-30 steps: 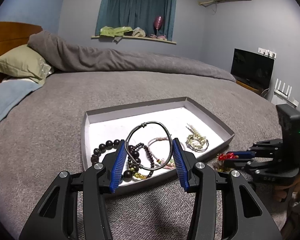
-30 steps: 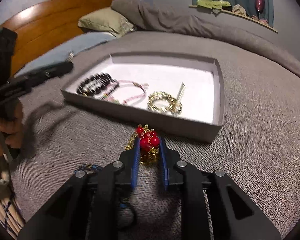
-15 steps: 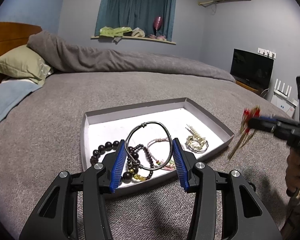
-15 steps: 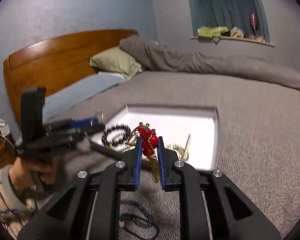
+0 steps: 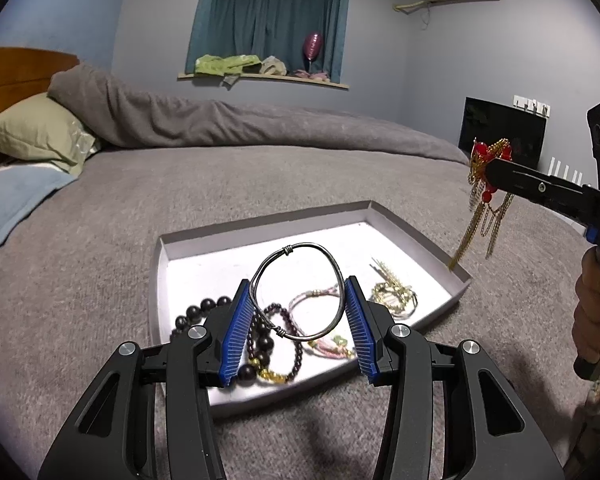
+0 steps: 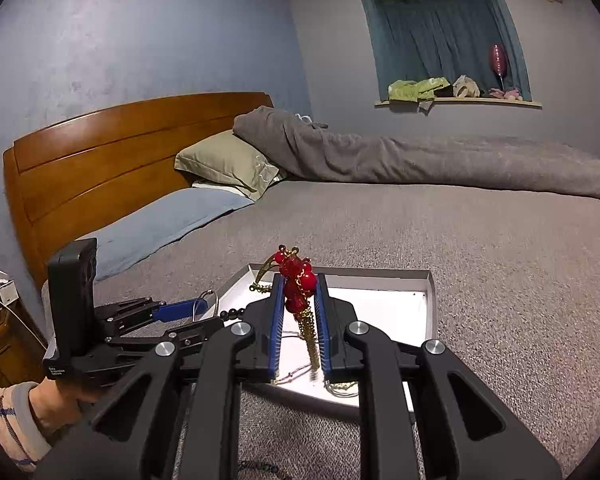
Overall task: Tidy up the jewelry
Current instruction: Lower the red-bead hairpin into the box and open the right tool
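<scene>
A grey tray (image 5: 260, 224) with a white floor lies on the bed. It holds a black bead bracelet (image 5: 204, 308), a pink bracelet (image 5: 312, 300) and a gold piece (image 5: 394, 296). My left gripper (image 5: 297, 284) hovers over the tray's near side, shut on a dark wire bangle (image 5: 305, 244) whose sides press on both blue pads. My right gripper (image 6: 300, 280) is up in the air, shut on a red-bead ornament (image 6: 300, 268). Its gold chains (image 5: 478, 224) dangle over the tray's right corner. The right wrist view also shows the left gripper (image 6: 196, 308).
The grey bed cover (image 5: 260, 184) spreads all round the tray, with a rolled duvet (image 5: 220, 120) and pillows (image 5: 36, 136) behind. A wooden headboard (image 6: 100, 160) stands at the left. A dark cord (image 6: 256, 468) lies on the cover near me. A hand (image 5: 596, 312) holds the right gripper.
My right gripper has lifted the red ornament off the bed cover and now holds it high beside the tray. My left gripper and its bangle have stayed put.
</scene>
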A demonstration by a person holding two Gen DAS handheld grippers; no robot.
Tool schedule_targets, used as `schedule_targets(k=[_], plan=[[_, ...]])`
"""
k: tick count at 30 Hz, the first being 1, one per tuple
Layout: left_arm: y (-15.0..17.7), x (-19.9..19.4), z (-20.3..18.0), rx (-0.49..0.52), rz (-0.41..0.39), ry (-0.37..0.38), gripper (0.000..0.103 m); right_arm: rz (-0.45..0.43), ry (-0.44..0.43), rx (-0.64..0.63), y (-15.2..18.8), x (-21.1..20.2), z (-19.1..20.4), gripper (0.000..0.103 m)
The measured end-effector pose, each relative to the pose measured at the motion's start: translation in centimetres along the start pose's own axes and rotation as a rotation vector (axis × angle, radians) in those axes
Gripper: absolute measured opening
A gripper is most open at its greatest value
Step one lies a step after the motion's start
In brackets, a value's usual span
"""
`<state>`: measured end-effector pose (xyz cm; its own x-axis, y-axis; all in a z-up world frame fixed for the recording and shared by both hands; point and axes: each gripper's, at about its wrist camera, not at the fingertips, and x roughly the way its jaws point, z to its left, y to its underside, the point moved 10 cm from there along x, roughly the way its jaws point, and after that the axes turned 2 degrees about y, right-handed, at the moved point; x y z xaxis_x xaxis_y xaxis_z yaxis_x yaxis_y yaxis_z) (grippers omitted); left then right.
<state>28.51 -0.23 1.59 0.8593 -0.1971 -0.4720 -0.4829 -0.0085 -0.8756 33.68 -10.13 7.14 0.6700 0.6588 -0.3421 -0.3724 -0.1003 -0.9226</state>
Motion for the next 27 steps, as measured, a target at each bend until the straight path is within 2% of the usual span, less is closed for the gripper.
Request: schedule_targets(k=[8, 13, 20, 25, 27], plan=[[-0.9, 1.4, 0.8, -0.014, 0.0, -0.004, 0.048, 0.003, 0.015, 0.037, -0.1, 1.4, -1.6, 0.015], [-0.7, 2.6, 0.6, 0.0, 0.019, -0.008, 0.048, 0.04, 0.031, 0.053, 1.3, 2.7, -2.6, 0.015], [0.8, 4.8, 0.5, 0.009, 0.107, -0.014, 0.048, 0.167, 0.07, 0.046, 5.2, 6.0, -3.3, 0.015], [1.2, 5.3, 0.7, 0.001, 0.136, -0.013, 0.048, 0.248, 0.117, 0.034, 7.4, 7.6, -4.2, 0.015], [1.2, 5.1, 0.7, 0.001, 0.134, -0.007, 0.054, 0.269, 0.139, 0.03, 8.0, 8.1, -4.5, 0.015]])
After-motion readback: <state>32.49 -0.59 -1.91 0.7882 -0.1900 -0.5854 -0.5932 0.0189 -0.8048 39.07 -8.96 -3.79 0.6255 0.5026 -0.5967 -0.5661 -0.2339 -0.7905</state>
